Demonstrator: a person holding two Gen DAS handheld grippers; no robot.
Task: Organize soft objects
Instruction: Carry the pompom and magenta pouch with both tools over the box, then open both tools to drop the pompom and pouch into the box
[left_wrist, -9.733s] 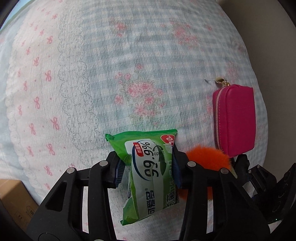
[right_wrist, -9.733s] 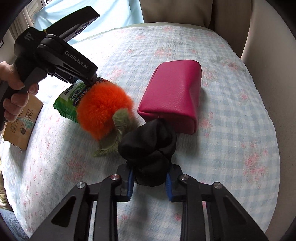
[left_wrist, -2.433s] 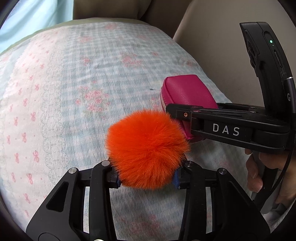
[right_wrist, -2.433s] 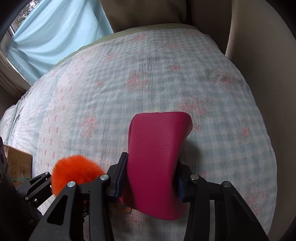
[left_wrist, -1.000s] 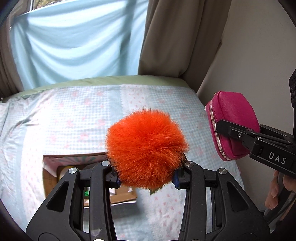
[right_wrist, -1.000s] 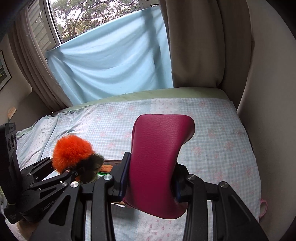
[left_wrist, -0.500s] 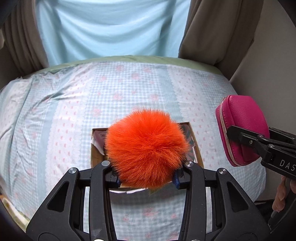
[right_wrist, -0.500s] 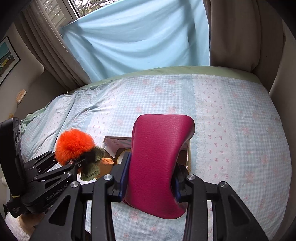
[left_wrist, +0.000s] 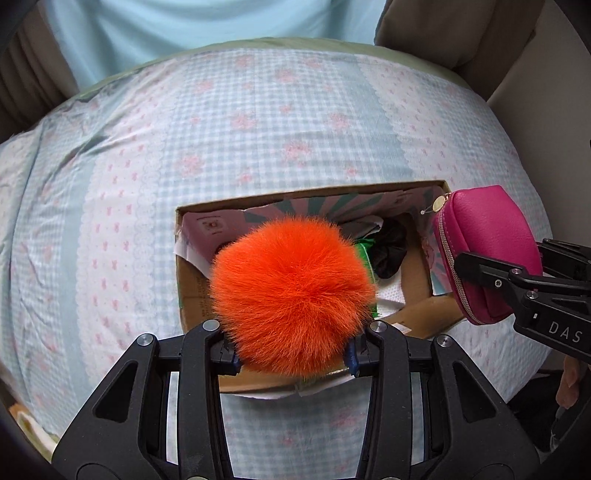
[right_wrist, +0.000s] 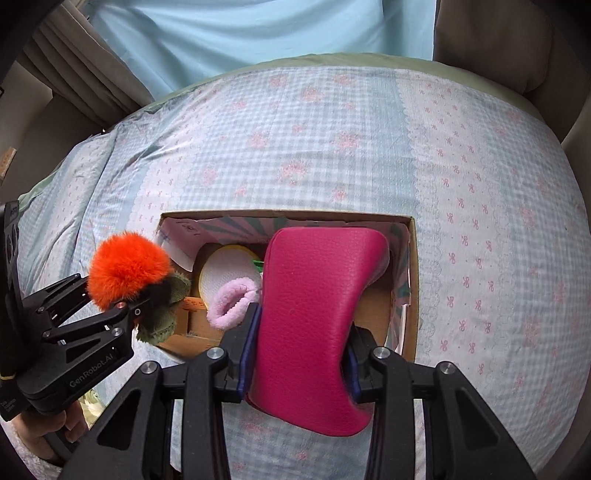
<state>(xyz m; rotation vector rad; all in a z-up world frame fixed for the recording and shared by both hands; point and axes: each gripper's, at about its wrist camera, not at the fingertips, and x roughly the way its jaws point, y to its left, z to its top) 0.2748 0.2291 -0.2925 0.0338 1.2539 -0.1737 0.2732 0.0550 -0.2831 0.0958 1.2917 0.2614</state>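
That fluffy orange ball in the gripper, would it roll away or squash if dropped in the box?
The orange pompom probably squashes easily: its fur bulges around the left gripper. It looks light, and the green leaves would likely stop rolling.

Both wrist views above box (left_wrist: 192, 273)

One cardboard box (right_wrist: 413, 295); one orange pompom (left_wrist: 291, 295); one pink pouch (right_wrist: 314, 317); one black scrunchie (left_wrist: 389, 251); one pink scrunchie (right_wrist: 232, 302); two grippers.
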